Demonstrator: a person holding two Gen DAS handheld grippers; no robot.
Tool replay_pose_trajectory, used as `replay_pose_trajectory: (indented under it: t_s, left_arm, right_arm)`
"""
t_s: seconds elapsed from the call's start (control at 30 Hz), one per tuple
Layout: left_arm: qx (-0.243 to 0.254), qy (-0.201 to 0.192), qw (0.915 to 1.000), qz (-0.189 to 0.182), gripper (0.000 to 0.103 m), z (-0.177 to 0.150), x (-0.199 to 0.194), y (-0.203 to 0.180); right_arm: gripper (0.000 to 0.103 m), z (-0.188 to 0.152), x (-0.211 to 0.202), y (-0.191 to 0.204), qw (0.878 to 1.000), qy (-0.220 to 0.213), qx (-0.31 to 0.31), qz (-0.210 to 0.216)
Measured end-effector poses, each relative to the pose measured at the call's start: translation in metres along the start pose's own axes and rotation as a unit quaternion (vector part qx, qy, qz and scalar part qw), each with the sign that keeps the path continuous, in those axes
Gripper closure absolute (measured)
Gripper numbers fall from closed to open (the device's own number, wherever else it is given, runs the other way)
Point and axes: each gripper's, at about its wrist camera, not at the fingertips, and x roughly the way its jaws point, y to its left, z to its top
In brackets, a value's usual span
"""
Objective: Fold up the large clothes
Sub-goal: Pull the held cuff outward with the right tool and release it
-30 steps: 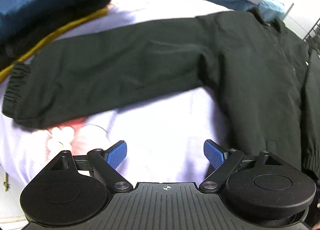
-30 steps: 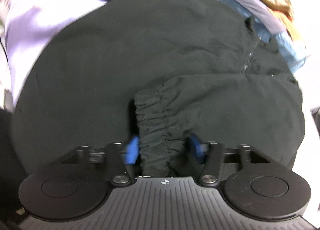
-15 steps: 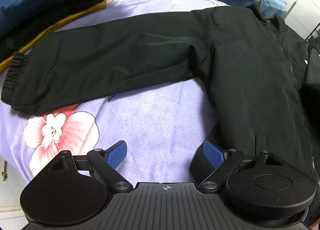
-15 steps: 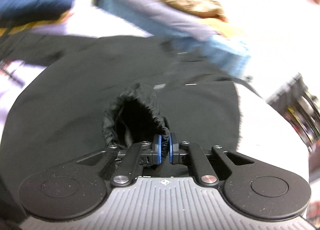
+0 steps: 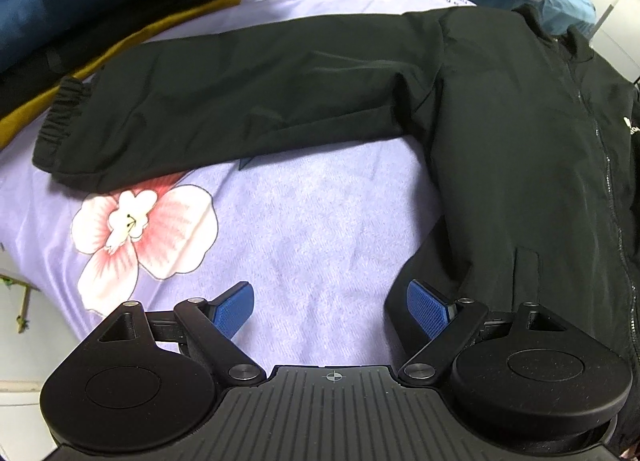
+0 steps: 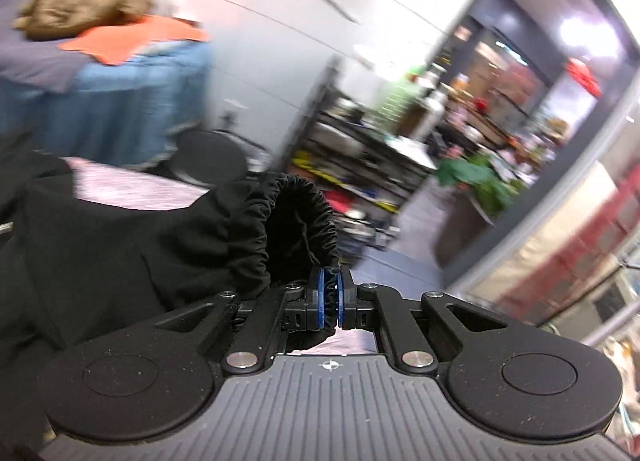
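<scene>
R gripper (image 6: 329, 299) has clamped onto elastic cuff (image 6: 304, 221) of black jacket (image 5: 500, 133), lifted it off the bed; earlier cuff sat between half-open jaws. L gripper (image 5: 330, 307) wide open, empty, over floral sheet (image 5: 304, 221) near jacket hem; other sleeve flat toward bed's left edge.

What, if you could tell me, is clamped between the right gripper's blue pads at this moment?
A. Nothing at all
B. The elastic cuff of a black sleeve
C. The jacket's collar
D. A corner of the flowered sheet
B: in the right wrist view the right gripper has its pads closed on the gathered edge of the elastic cuff of the black jacket.
</scene>
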Motion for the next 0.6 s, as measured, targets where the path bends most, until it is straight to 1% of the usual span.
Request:
replay_pose_trajectory:
  t_s: [0.1, 0.23, 0.33, 0.43, 0.5, 0.53, 0.57, 0.6]
  left_arm:
    - [-0.001, -0.003, 1.0, 0.008, 0.0, -0.001, -0.006, -0.006]
    - [-0.004, -0.005, 0.9999, 0.016, 0.0, -0.002, -0.012, -0.016]
    - [-0.004, -0.002, 0.9998, 0.02, 0.0, -0.004, -0.015, -0.023]
    - [-0.004, 0.001, 0.9998, 0.018, 0.0, -0.007, -0.018, -0.031]
    - [-0.003, 0.001, 0.9999, 0.017, 0.0, -0.009, -0.019, -0.035]
    - [-0.003, 0.003, 0.9998, 0.017, 0.0, -0.01, -0.019, -0.036]
    - [-0.004, 0.005, 0.9998, 0.017, 0.0, -0.011, -0.019, -0.038]
    - [-0.006, 0.007, 0.9998, 0.015, 0.0, -0.011, -0.019, -0.039]
  right_arm:
    - [0.095, 0.008, 0.034, -0.018, 0.999, 0.014, 0.023, -0.022]
    - [0.095, 0.008, 0.075, -0.029, 0.998, 0.029, -0.001, -0.064]
    - [0.095, 0.01, 0.108, -0.021, 0.996, 0.052, -0.01, -0.073]
    - [0.094, 0.003, 0.131, -0.012, 0.994, 0.071, -0.016, -0.077]
    - [0.093, -0.004, 0.139, -0.006, 0.994, 0.079, -0.006, -0.08]
    - [0.084, -0.008, 0.142, -0.006, 0.993, 0.079, 0.0, -0.083]
    - [0.064, -0.012, 0.145, -0.006, 0.993, 0.078, 0.005, -0.089]
    - [0.054, -0.015, 0.146, -0.006, 0.993, 0.073, 0.011, -0.094]
